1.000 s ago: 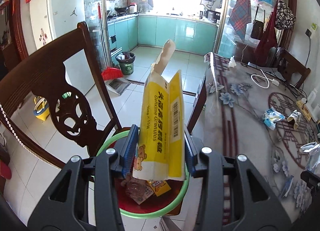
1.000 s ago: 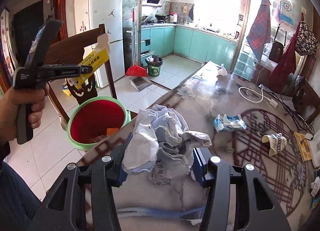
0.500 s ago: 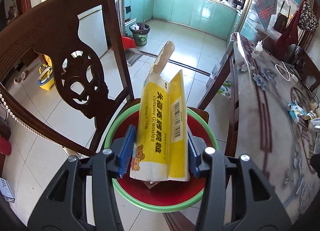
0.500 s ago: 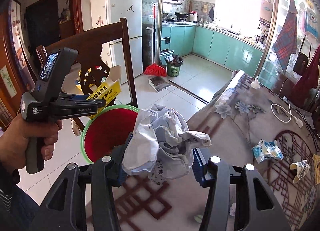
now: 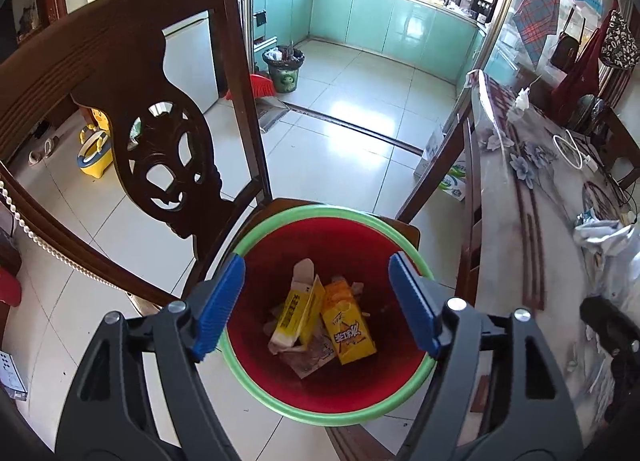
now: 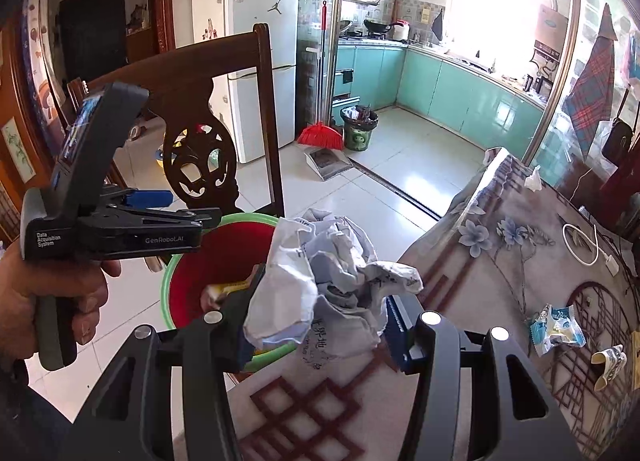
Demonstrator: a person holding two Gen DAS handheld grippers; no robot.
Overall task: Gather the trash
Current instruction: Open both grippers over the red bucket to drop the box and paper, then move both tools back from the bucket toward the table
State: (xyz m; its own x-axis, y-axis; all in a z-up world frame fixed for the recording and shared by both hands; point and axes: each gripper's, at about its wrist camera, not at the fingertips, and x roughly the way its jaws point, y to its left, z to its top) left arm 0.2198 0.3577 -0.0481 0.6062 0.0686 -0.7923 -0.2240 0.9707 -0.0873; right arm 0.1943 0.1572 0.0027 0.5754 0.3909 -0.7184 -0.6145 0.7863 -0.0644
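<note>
Two grippers at the red bin (image 5: 276,245): left gripper (image 5: 316,301) spread wide above it, yellow box (image 5: 298,311) lying inside; right gripper (image 6: 316,325) clenches crumpled paper (image 6: 320,281) just beside its rim.

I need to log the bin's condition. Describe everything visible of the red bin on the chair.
The red bin is a round, plastic-looking pail with a bright green rim, standing upright on the seat of the dark wooden chair beside the table. It is open-topped and mostly unfilled: a yellow medicine box, an orange carton and flat wrappers lie at its bottom. The open left gripper hovers above it, not touching.
</note>
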